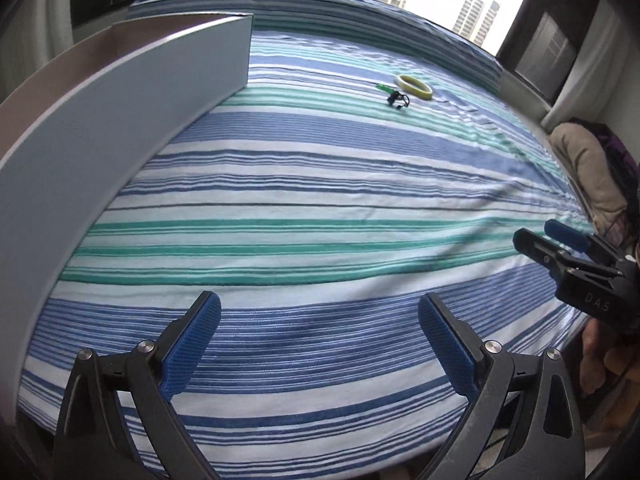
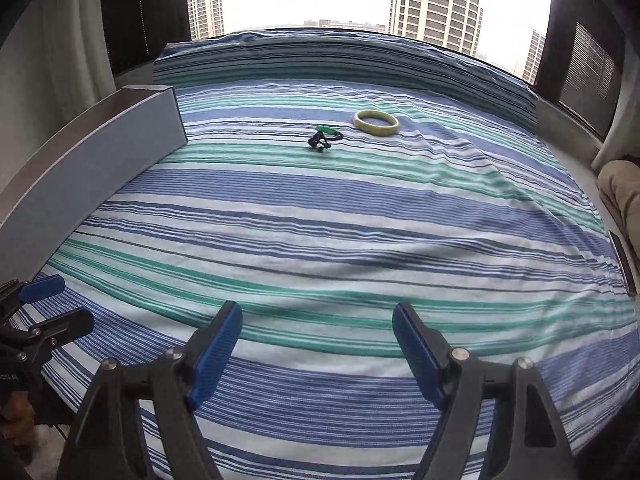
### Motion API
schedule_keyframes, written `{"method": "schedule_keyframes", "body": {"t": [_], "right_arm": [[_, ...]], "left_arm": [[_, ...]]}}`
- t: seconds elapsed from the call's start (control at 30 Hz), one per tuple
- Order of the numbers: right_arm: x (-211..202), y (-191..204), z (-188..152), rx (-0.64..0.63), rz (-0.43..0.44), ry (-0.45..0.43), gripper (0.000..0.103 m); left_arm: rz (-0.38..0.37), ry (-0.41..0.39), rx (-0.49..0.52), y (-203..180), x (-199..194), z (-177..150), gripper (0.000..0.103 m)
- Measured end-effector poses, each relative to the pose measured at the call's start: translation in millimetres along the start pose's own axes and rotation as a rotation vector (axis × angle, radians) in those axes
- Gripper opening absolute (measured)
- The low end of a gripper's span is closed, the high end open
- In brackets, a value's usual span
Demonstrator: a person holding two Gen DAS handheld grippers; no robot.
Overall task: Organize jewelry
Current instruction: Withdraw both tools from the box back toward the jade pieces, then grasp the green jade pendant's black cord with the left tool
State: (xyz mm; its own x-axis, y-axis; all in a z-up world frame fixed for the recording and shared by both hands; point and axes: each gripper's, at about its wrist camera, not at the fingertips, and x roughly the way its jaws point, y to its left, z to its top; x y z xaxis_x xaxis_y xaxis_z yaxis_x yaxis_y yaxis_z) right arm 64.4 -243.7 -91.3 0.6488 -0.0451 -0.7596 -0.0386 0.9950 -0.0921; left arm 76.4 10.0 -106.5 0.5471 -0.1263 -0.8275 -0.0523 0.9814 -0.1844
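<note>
A pale yellow-green bangle (image 1: 418, 94) (image 2: 376, 130) lies flat on the striped bedsheet (image 1: 320, 184) (image 2: 340, 220), far ahead. Just left of it sits a small tangle of dark cord with a green pendant (image 1: 397, 99) (image 2: 320, 140). A long grey box (image 1: 120, 120) (image 2: 100, 152) with a brown inside stands along the left side. My left gripper (image 1: 320, 308) (image 2: 52, 304) is open over the near blue stripes, holding nothing. My right gripper (image 2: 318, 312) (image 1: 536, 240) is open and bare too, to the right of the left one. Both are well short of the jewelry.
A striped bolster (image 2: 340, 60) runs along the bed's far edge below a window with tower blocks. A beige cushion (image 1: 588, 168) (image 2: 620, 188) lies off the bed's right side. A person's hand (image 1: 600, 360) holds the right gripper.
</note>
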Motion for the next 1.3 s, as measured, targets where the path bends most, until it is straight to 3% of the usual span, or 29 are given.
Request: {"method": "schedule_keyframes", "body": {"t": [0.17, 0.47, 0.77, 0.9, 1.07, 1.2, 1.3], "right_arm": [[6, -16, -18, 0.042, -0.018, 0.015, 0.079], [7, -17, -21, 0.037, -0.014, -0.011, 0.079], [17, -26, -27, 0.064, 0.014, 0.003, 0.079], [21, -35, -26, 0.079, 0.024, 0.003, 0.079], [24, -47, -24, 0.102, 0.039, -0.001, 0.079], [25, -55, -24, 0.118, 0.051, -0.004, 0.079], [25, -61, -25, 0.128, 0.056, -0.003, 0.079]], "left_arm": [[0.025, 0.018, 0.034, -6, 13, -3, 0.099], [0.043, 0.021, 0.051, -11, 21, -2, 0.099], [0.020, 0.044, 0.084, -25, 33, 11, 0.099], [-0.016, 0.042, 0.107, -40, 42, 45, 0.099], [-0.115, 0.015, 0.133, -66, 65, 114, 0.099], [-0.133, -0.014, 0.134, -86, 104, 170, 0.099], [-0.101, -0.024, 0.137, -99, 138, 200, 0.099]]}}
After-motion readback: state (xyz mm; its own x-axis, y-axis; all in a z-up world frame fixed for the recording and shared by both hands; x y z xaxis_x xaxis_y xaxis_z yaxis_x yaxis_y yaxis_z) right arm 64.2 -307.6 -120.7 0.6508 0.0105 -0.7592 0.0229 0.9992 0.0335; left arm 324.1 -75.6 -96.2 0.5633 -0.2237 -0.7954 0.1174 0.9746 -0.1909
